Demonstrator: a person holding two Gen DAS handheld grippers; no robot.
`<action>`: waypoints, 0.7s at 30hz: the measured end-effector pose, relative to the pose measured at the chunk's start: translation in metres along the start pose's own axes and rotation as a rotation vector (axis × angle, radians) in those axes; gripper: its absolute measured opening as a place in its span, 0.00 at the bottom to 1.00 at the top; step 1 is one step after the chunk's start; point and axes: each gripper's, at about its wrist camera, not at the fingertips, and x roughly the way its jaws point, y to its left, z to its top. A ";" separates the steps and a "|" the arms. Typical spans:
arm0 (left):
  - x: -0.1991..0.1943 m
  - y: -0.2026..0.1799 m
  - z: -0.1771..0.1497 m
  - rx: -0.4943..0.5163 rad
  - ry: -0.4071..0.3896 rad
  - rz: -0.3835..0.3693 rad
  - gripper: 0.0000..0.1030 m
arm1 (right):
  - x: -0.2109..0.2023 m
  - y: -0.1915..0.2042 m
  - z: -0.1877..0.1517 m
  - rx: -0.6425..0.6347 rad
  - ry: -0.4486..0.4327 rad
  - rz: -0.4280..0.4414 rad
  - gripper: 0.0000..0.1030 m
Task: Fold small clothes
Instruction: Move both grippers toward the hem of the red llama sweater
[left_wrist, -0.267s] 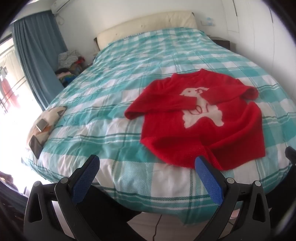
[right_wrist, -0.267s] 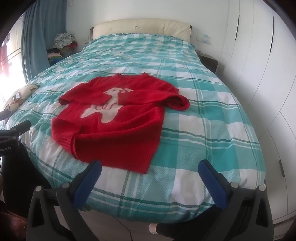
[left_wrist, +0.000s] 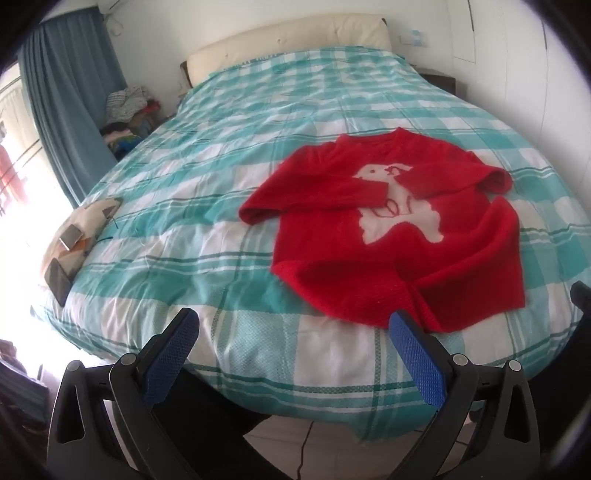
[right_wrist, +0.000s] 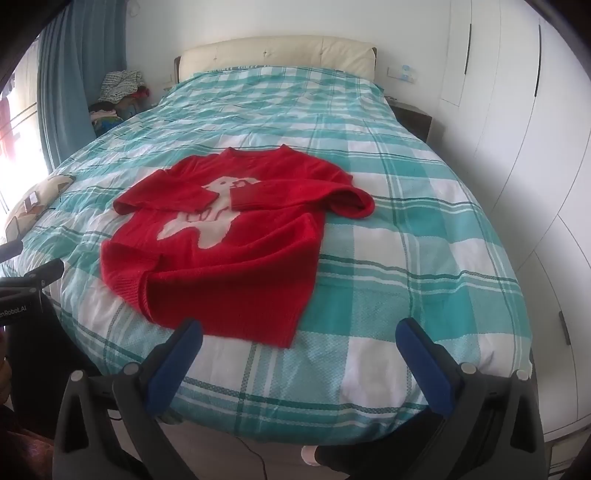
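Observation:
A small red sweater (left_wrist: 399, 236) (right_wrist: 229, 254) with a white animal on the chest lies flat near the foot of the bed, both sleeves folded across its front. My left gripper (left_wrist: 295, 332) hangs open over the foot edge, its right blue pad just short of the sweater's hem. My right gripper (right_wrist: 299, 336) is open too, above the bed edge, its left pad near the hem's lower right corner. Neither gripper holds anything. The left gripper's body shows at the left edge of the right wrist view.
The bed (left_wrist: 236, 206) (right_wrist: 424, 258) has a teal and white check cover and a cream headboard (right_wrist: 273, 55). A patterned cushion with phones (left_wrist: 74, 240) lies at its left edge. Clothes pile (right_wrist: 118, 92) and blue curtain stand far left; white wardrobes (right_wrist: 517, 129) line the right.
Both grippers have come slightly closer to the sweater; the sweater has not moved.

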 end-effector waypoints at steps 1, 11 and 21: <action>0.003 -0.003 -0.007 0.002 -0.012 0.004 1.00 | 0.003 -0.007 0.002 0.008 0.010 0.001 1.00; 0.007 -0.012 -0.011 0.008 -0.039 0.057 1.00 | 0.005 -0.026 0.006 0.157 0.032 0.120 1.00; 0.013 -0.009 -0.013 -0.011 -0.022 0.025 1.00 | 0.003 -0.024 0.009 0.093 -0.011 0.123 1.00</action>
